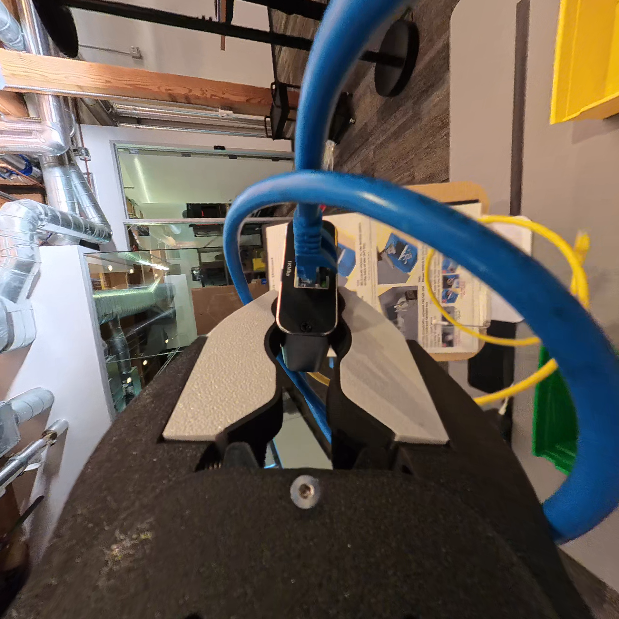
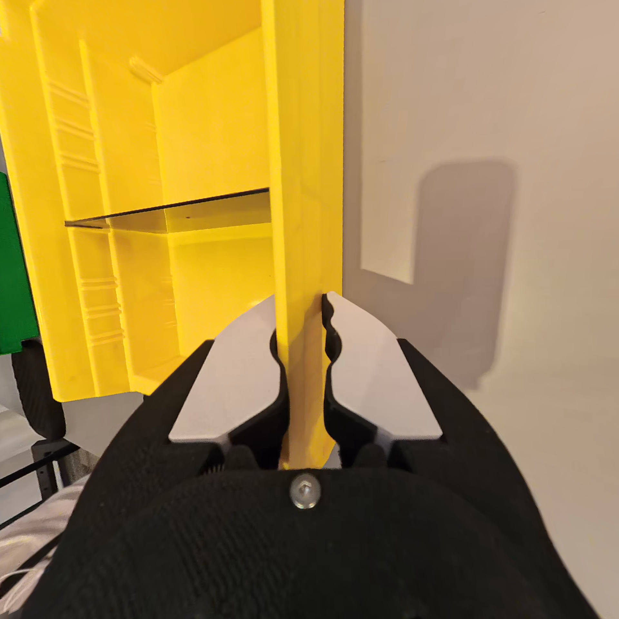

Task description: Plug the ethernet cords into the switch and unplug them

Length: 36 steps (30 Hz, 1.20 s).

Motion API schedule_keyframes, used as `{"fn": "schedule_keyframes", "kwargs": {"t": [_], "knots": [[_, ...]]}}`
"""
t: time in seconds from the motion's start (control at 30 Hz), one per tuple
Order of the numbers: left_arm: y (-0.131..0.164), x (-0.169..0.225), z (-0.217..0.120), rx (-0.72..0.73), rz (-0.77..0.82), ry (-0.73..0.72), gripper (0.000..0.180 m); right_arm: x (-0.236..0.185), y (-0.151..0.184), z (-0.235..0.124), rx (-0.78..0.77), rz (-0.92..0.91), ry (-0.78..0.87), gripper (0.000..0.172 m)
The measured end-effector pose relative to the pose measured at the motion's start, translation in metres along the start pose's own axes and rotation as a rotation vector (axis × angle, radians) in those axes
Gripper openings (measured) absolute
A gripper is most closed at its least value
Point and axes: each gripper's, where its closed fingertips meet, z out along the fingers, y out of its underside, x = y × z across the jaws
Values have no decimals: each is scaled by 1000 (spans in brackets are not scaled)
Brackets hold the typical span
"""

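Switch [image 1: 307,294]: small black unit w/ glossy face, rounded corners, one screw near its lower end. It is sitting clamped between the fingers of the left hand-held gripper [image 1: 306,321], raised off the worktop [image 1: 569,187], port facing the camera. Judged light and rigid; the glossy shell is likely slippery, so hold is best taken across the narrow sides, as is being done here, keeping the port end clear.

Blue cord [image 1: 435,214]: thick jacket, looping wide around the switch and sweeping out to the right. Its blue plug [image 1: 306,251], w/ ribbed boot, is sitting at the metal-rimmed port; full seating cannot be confirmed from this angle. The cord is judged springy, so its coil is probably pulling sideways on the plug. Grip pt. for unplugging: the boot just behind the connector, not the cable. The latch tab is judged fragile; its position is not visible.

Further right, a thin yellow cord [image 1: 469,335] is lying looped on the worktop over an instruction sheet [image 1: 402,268], well apart from the switch. It looks softer and lighter than the blue one.

Right hand-held gripper [image 2: 299,321]: fingers are straddling the side wall of a yellow bin [image 2: 207,160]. The right pad is touching the wall; the left pad's contact is hidden. It is not engaging any cord. A green bin [image 2: 13,268] is showing at the far left edge.
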Motion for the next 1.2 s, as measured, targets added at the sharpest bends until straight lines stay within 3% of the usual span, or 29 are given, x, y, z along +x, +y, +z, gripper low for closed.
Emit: {"fn": "schedule_keyframes", "kwargs": {"t": [0.13, 0.37, 0.6, 0.73, 0.83, 0.93, 1.0, 1.1, 1.2], "knots": [[-6, 42, 19, 58, -33, 75, 27, 3, 0, -1, 6, 16, -6, 19], [-12, 155, 71, 167, -155, 246, 26, 4, -2, -5, 18, 21, -10, 22], [-22, 248, 102, 253, -265, 368, 26, -15, -37, -54, 253, -123, 111, 22], [-25, 295, 109, 276, -336, 453, 26, -113, -82, -89, 570, -581, 34, 23], [-25, 321, 116, 300, -502, 525, 26, -229, -74, -96, 740, -990, -214, 30], [-25, 341, 118, 372, -683, 606, 26, -324, -35, -74, 710, -1279, -479, 42], [-22, 352, 117, 422, -774, 673, 26, -367, -13, -50, 641, -1375, -606, 42], [-17, 365, 113, 495, -849, 759, 26, -391, 7, -1, 479, -1466, -605, 42], [-8, 372, 116, 488, -872, 784, 26, -397, 14, 24, 391, -1458, -648, 42]]}}
